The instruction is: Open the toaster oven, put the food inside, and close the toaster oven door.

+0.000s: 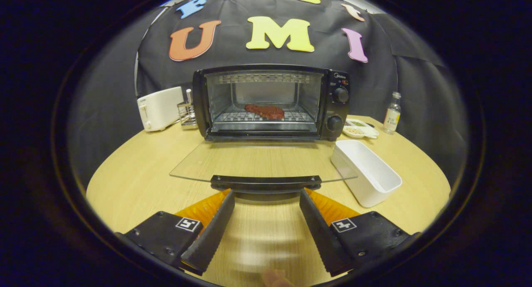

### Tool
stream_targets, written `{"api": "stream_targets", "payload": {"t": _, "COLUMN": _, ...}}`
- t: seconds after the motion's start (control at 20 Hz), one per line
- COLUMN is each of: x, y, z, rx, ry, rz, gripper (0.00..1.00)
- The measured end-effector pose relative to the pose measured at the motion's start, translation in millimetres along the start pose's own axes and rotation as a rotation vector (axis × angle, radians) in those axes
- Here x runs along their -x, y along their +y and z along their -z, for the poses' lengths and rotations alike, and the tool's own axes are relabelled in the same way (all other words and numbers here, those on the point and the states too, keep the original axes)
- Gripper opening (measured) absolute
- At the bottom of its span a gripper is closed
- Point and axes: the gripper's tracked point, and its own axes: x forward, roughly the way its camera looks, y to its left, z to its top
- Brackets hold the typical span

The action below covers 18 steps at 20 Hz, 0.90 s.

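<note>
The gripper [266, 195] has its fingers spread wide and pinches nothing; their tips sit just beneath the black handle [266, 182] of the glass door [257, 160], which lies folded flat at 12 o'clock. Beyond it the toaster oven [272, 102] stands open on the wooden table [137, 175], a reddish piece of food [264, 111] resting on its rack. A white tray [368, 170] sits at 2 o'clock, a white toaster [160, 108] at 10 o'clock.

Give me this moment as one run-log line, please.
gripper: open, at door handle | toaster oven: door down | meat: on rack | white tray: empty
</note>
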Motion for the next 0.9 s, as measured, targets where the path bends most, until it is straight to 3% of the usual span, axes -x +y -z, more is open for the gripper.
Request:
{"api": "stream_targets", "payload": {"t": 0.15, "x": -6, "y": 6, "z": 2, "rx": 0.018, "ry": 0.041, "rz": -0.016, "gripper": 1.0}}
{"api": "stream_targets", "payload": {"t": 0.35, "x": -5, "y": 5, "z": -6, "rx": -0.028, "ry": -0.002, "rz": -0.006, "gripper": 1.0}}
{"api": "stream_targets", "payload": {"t": 0.5, "x": 0, "y": 7, "z": -17, "rx": -0.033, "ry": -0.076, "rz": -0.002, "gripper": 1.0}}
{"api": "stream_targets", "payload": {"t": 0.7, "x": 11, "y": 7, "z": -52, "rx": -0.008, "ry": -0.303, "rz": 0.001, "gripper": 1.0}}
{"api": "stream_targets", "payload": {"t": 0.9, "x": 9, "y": 6, "z": -51, "rx": 0.005, "ry": -0.322, "rz": 0.012, "gripper": 1.0}}
